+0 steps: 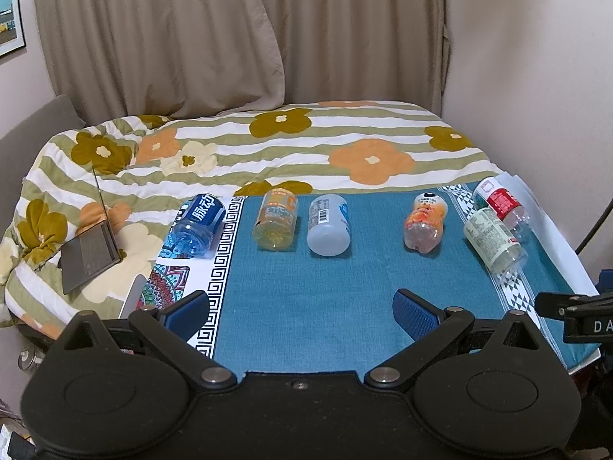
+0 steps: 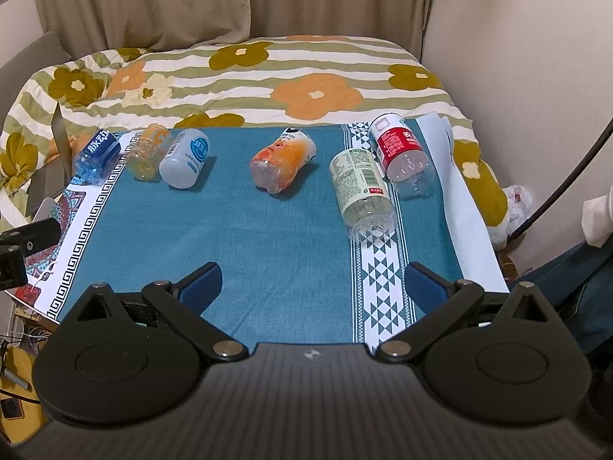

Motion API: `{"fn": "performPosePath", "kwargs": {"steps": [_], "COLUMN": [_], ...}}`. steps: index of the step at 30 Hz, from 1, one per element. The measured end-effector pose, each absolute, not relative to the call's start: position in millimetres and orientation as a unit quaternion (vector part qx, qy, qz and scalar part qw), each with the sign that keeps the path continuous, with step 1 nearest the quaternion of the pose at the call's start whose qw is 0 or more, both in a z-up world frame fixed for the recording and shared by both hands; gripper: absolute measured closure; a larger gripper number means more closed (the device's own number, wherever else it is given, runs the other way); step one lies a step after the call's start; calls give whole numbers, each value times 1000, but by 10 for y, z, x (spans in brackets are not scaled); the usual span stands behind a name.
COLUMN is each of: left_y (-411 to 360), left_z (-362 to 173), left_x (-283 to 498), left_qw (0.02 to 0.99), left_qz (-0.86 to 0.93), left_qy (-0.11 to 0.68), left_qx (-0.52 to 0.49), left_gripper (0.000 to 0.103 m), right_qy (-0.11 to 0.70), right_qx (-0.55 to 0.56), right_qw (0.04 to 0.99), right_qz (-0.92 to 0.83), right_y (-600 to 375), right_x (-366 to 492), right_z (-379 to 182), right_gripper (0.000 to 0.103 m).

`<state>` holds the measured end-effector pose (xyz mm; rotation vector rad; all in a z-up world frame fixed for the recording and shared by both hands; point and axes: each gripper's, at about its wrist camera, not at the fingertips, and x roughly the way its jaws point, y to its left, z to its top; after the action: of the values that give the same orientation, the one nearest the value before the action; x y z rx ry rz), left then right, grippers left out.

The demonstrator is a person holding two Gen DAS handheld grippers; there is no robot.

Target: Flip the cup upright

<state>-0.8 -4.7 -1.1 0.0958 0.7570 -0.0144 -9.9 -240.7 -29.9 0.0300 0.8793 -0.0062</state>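
Status: none of the six cut-bottle cups is upright; all lie on their sides in a loose row along the far part of the teal tablecloth [image 1: 306, 306], so I judge the task not yet started. Left to right: the blue-label cup [image 1: 197, 226] rests on the patterned white border at the cloth's left edge; the orange-label cup [image 1: 276, 219] lies on the teal field, and the white cup [image 1: 329, 226] lies just beside it, the two looking close to touching in the right wrist view; the orange cartoon-print cup [image 1: 424, 222] lies apart near the centre-right; the pale green-label cup [image 1: 492, 239] lies across the triangle-pattern stripe; the red-label cup [image 1: 500, 201] lies just behind and to the right of it, near the cloth's right edge. My left gripper [image 1: 300, 308] is held over the near-left part of the cloth, fingers spread wide, gripping nothing. My right gripper [image 2: 312, 287] is held over the near-right part, fingers likewise spread and empty, with the pale green-label cup the nearest one ahead of it. Both are well short of the row. Remaining, by my estimate: grasp and stand up all six cups, or whichever the task intends
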Motion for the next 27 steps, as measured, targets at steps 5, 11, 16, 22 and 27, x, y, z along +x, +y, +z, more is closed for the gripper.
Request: {"fn": "performPosePath", "kwargs": {"steps": [5, 11, 16, 22, 27], "left_y": [-62, -1, 111, 304, 427], "left_z": [34, 138, 225, 129, -38], "left_x": [11, 207, 563, 1174, 1698], "left_qw": [932, 933, 930, 918, 902], "left_qz": [11, 28, 21, -12, -46], "left_qy": [359, 357, 363, 394, 428], "left_qx": [45, 42, 50, 50, 47], "left_gripper": [0, 0, 0, 0, 0], "right_qy": [423, 427, 435, 446, 450], "right_qx": [16, 1, 1, 15, 60], "right_qw": [906, 903, 899, 895, 891], "right_qz": [24, 51, 54, 30, 3], "right_y": [-2476, -2466, -2378, -2189, -2091], "right_x": [-25, 184, 380, 661, 875], "right_z": [-266, -253, -288, -333, -390], "right_gripper": [0, 0, 0, 0, 0]}}
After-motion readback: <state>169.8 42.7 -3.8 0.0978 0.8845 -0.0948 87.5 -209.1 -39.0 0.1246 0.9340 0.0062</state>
